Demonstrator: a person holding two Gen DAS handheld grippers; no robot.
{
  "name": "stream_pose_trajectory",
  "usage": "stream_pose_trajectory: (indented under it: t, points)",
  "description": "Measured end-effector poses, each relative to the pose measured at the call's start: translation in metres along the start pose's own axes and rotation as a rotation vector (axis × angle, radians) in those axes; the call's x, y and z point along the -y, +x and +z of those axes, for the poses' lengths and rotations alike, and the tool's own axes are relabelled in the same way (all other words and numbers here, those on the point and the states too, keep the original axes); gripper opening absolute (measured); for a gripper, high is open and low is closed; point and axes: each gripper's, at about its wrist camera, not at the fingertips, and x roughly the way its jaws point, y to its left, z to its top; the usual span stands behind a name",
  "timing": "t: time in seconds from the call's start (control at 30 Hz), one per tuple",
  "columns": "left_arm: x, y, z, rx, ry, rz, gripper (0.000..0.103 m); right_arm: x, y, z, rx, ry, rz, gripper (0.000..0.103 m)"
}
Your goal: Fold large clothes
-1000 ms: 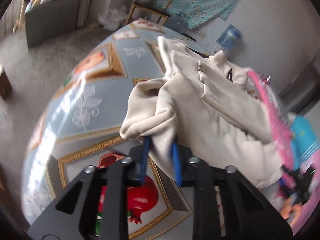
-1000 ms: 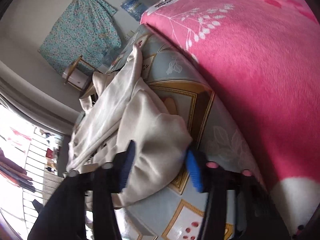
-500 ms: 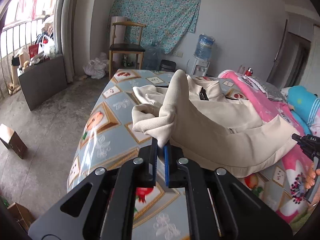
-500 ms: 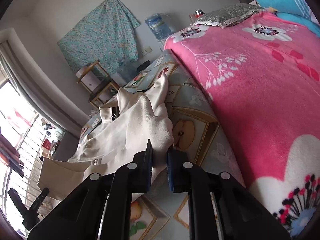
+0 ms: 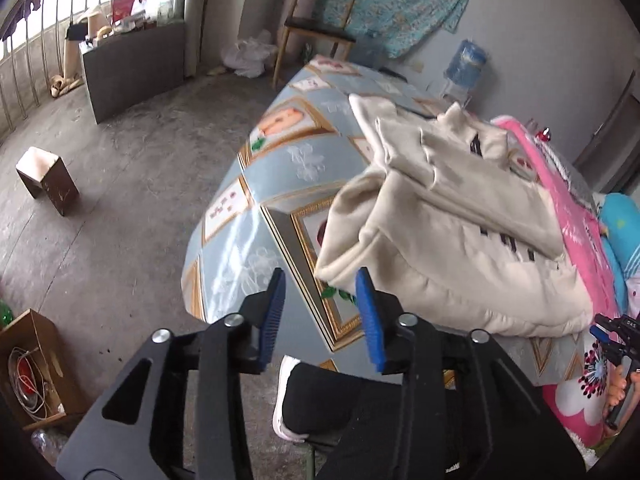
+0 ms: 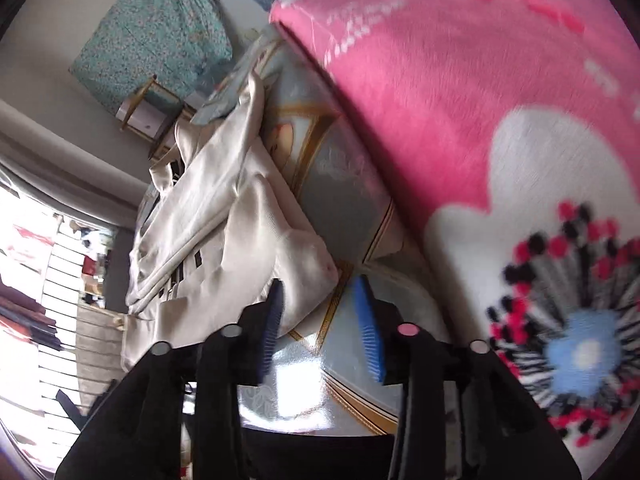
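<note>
Cream garment (image 5: 448, 240) folded, both tools spread

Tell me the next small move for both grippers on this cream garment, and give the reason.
Probably bring both open grippers back to the cream garment and pinch its near edge for another fold. The left gripper and right gripper both stand open and hold nothing, and the garment lies bunched in a thick, uneven heap on the patterned table, so the fold looks unfinished.
</note>
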Motion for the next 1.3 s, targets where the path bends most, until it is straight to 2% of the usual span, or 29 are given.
stream_pose_trajectory:
  t: [0.1,0.17,0.23,0.3,0.37,0.43,0.53,0.6,0.67,0.8,0.87,0.93,1.03,1.07,1.17,1.3]
  points:
    - [0.013,0.001,0.011,0.03,0.052,-0.012,0.041,-0.028,-0.014,0.003,0.063,-0.105,-0.038,0.05]
    - [0.03,0.011,0.019,0.015,0.113,-0.033,0.046,-0.06,-0.011,0.002,0.056,-0.208,-0.011,0.051]
    - [0.052,0.028,0.027,-0.003,0.206,-0.015,0.047,-0.095,0.006,-0.001,0.005,-0.308,0.053,0.056]
    - [0.069,0.049,0.033,-0.021,0.284,0.054,0.047,-0.131,0.033,-0.008,-0.079,-0.402,0.111,0.057]
    - [0.078,0.07,0.041,-0.05,0.319,0.085,0.047,-0.164,0.062,-0.02,-0.171,-0.493,0.149,0.057]
    - [0.081,0.09,0.048,-0.071,0.337,0.113,0.046,-0.193,0.085,-0.032,-0.223,-0.591,0.143,0.057]
    - [0.08,0.107,0.053,-0.107,0.347,0.11,0.031,-0.228,0.115,-0.046,-0.282,-0.736,0.119,0.057]
    - [0.078,0.11,0.053,-0.115,0.342,0.081,0.013,-0.246,0.132,-0.053,-0.33,-0.818,0.12,0.057]
    - [0.079,0.109,0.051,-0.101,0.354,0.092,0.007,-0.259,0.146,-0.061,-0.351,-0.911,0.086,0.057]
    - [0.076,0.092,0.051,-0.044,0.325,0.081,0.005,-0.27,0.159,-0.074,-0.391,-1.029,0.042,0.057]
    - [0.072,0.084,0.051,-0.029,0.3,0.071,0.005,-0.272,0.157,-0.079,-0.391,-1.076,0.035,0.056]
    - [0.069,0.085,0.049,-0.036,0.286,0.067,0.005,-0.275,0.155,-0.084,-0.388,-1.119,0.028,0.051]
    - [0.066,0.094,0.045,-0.055,0.282,0.069,0.005,-0.277,0.147,-0.098,-0.351,-1.208,0.002,0.025]
    - [0.065,0.094,0.045,-0.053,0.277,0.064,0.005,-0.278,0.144,-0.102,-0.337,-1.233,-0.012,0.008]
    - [0.065,0.086,0.048,-0.019,0.27,0.042,0.005,-0.286,0.126,-0.107,-0.233,-1.291,-0.046,0.006]
    - [0.067,0.073,0.054,0.027,0.269,0.033,0.005,-0.298,0.106,-0.091,-0.116,-1.249,-0.055,0.006]
